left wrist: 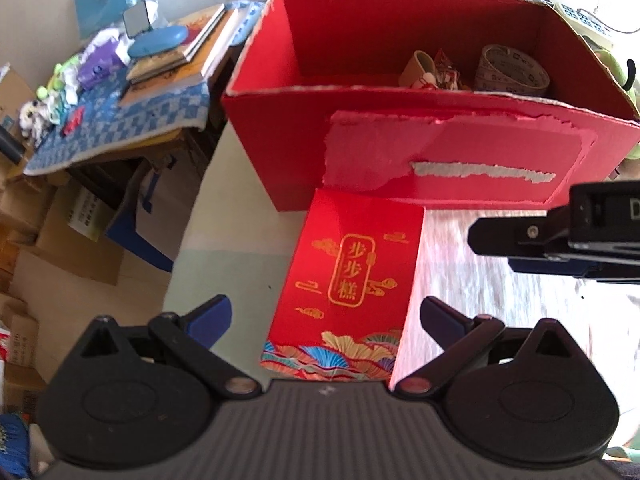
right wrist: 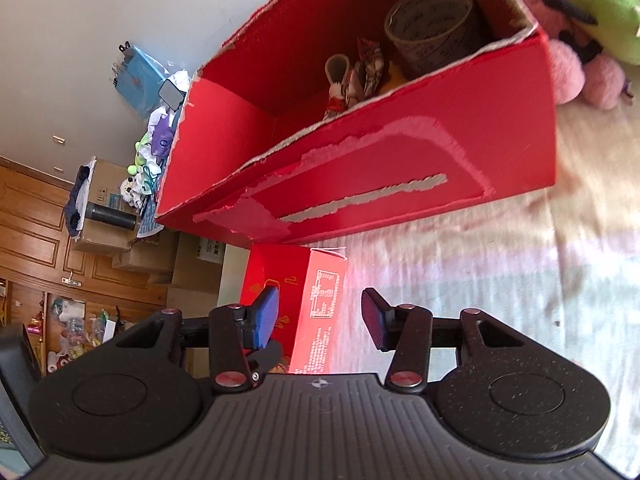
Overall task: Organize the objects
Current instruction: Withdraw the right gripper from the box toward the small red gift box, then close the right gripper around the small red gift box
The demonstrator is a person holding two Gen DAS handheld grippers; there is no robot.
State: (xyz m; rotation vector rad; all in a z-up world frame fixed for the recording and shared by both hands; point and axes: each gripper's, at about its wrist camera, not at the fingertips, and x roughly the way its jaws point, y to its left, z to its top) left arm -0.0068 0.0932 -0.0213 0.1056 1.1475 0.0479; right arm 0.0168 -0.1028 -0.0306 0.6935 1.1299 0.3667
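A small red gift box (left wrist: pixel 352 280) with gold characters lies flat on the pale sheet, its far end against the front wall of a large open red carton (left wrist: pixel 400 152). My left gripper (left wrist: pixel 326 316) is open, with one finger on each side of the small box's near end and neither pad touching it. In the right wrist view the small box (right wrist: pixel 320 304) shows its printed side. My right gripper (right wrist: pixel 320 320) stands open just short of it and appears from the right as a dark jaw (left wrist: pixel 500 240). Inside the carton (right wrist: pixel 400 200) lie a tape roll (right wrist: pixel 432 28) and small trinkets (right wrist: pixel 356 76).
Pink and green plush toys (right wrist: pixel 580 60) lean against the carton's right end. To the left stands a side table with a checked cloth (left wrist: pixel 120 128), stacked with books and clutter. Cardboard boxes (left wrist: pixel 60 240) cover the floor below it. Pale sheet (right wrist: pixel 520 280) stretches to the right.
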